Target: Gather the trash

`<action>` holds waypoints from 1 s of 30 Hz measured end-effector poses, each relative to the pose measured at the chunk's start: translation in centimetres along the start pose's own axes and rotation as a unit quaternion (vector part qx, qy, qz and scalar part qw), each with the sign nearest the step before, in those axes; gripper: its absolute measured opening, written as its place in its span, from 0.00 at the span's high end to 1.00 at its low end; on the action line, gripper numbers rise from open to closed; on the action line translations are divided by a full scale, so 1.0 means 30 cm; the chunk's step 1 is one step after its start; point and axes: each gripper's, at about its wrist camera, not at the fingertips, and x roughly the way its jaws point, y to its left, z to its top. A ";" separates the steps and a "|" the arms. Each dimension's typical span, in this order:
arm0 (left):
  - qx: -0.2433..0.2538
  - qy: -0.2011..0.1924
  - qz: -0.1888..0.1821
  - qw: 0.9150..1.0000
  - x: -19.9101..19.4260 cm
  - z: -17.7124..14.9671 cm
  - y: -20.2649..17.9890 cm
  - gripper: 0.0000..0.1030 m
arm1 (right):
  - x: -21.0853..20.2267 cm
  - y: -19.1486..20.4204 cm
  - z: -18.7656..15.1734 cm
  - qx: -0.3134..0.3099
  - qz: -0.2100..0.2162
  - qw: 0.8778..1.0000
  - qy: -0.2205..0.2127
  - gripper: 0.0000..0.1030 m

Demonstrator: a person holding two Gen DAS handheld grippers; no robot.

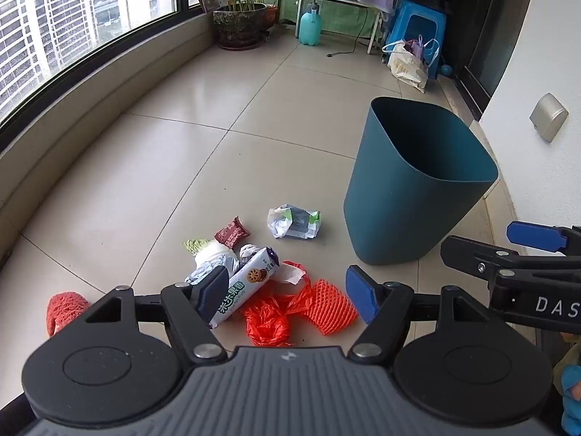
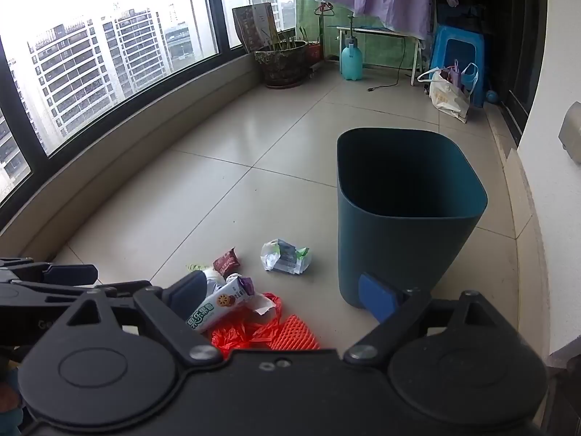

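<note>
Hovering over litter on a tiled balcony floor (image 1: 218, 167).
Both sets of jaws spread wide and empty: left gripper (image 1: 287, 296), right gripper (image 2: 283, 296). Biscuit box (image 1: 247, 283), orange netting (image 1: 328, 307), crumpled wrapper (image 1: 294, 221) just beside teal bin (image 1: 410, 196).

Floor (image 1: 203, 167): bin (image 1: 410, 189) upright at right, near wall (image 1: 537, 72). Left of bin, apart: crumpled wrapper (image 1: 294, 221). Nearer the cameras: trash pile with biscuit box (image 1: 247, 285) lying on net bag (image 1: 270, 318). Plant pot (image 1: 239, 23) far behind, by window (image 1: 72, 21).
</note>
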 end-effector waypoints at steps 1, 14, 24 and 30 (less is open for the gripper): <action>0.000 0.000 0.000 1.000 0.004 -0.004 0.001 0.32 | 0.000 0.000 0.000 0.000 0.000 1.000 0.000 0.12; 0.001 -0.001 0.000 1.000 0.004 -0.005 0.002 0.32 | -0.002 -0.007 -0.003 0.000 0.001 1.000 -0.002 0.12; 0.000 -0.001 -0.002 1.000 0.000 0.000 0.003 0.32 | -0.029 -0.009 0.018 0.000 0.003 1.000 -0.003 0.12; -0.002 -0.005 -0.005 1.000 -0.010 0.007 0.001 0.32 | -0.014 -0.006 0.008 0.001 0.002 1.000 -0.005 0.12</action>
